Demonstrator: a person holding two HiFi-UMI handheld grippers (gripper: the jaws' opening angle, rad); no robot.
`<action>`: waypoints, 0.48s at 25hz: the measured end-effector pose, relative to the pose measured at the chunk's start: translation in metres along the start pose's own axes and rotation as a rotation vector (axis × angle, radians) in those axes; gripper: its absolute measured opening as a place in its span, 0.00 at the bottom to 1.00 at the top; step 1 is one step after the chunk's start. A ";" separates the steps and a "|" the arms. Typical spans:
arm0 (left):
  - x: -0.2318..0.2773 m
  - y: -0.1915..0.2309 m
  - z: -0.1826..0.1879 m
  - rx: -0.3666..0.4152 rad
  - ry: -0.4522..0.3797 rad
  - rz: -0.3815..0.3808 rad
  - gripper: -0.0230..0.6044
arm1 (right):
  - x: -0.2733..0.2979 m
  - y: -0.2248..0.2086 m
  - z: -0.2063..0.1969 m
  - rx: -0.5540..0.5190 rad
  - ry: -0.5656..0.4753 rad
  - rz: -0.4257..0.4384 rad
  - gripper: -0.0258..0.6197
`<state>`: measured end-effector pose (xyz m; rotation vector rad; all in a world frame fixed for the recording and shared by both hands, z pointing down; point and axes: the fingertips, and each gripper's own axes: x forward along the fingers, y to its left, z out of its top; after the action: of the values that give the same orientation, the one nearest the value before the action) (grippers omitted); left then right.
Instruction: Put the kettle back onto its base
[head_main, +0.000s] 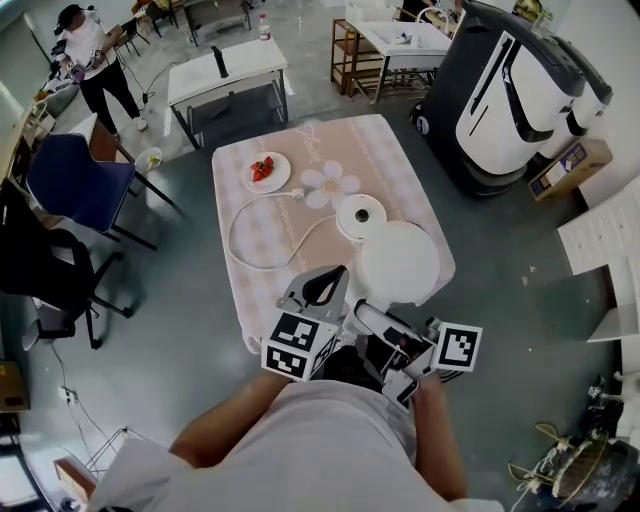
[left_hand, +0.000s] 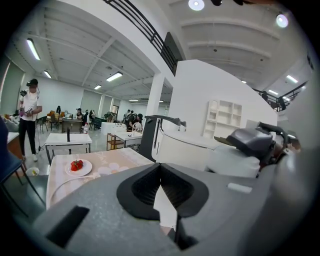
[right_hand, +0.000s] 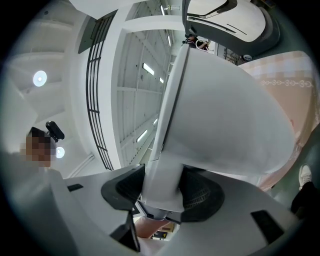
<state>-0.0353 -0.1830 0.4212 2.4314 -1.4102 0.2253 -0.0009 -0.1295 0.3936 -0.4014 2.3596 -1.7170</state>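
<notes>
1 smooth white kettle (right_hand: 225, 115), handle clamped in right gripper (right_hand: 161, 192); left gripper (left_hand: 160, 185) empty, ribbed black pads (left_hand: 144, 189) together.

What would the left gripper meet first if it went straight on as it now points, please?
Probably nothing close: the left gripper points level above the table; farther on stands the black-and-white machine.

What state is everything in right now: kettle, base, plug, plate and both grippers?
kettle: in the air, held by its handle.
base: empty, on the table.
plug: lying on the table, in no socket.
plate: holds strawberries.
left gripper: shut, empty.
right gripper: shut on the kettle's handle.
</notes>
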 end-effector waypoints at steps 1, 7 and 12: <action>0.006 0.003 0.002 -0.003 -0.001 0.007 0.04 | 0.002 -0.002 0.007 0.001 0.007 0.001 0.34; 0.035 0.020 0.013 -0.022 -0.006 0.048 0.04 | 0.013 -0.015 0.043 -0.016 0.067 0.010 0.34; 0.050 0.033 0.017 -0.038 -0.003 0.091 0.04 | 0.022 -0.027 0.069 -0.018 0.110 0.018 0.34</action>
<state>-0.0393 -0.2454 0.4264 2.3410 -1.5145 0.2142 0.0028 -0.2063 0.3983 -0.2938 2.4481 -1.7542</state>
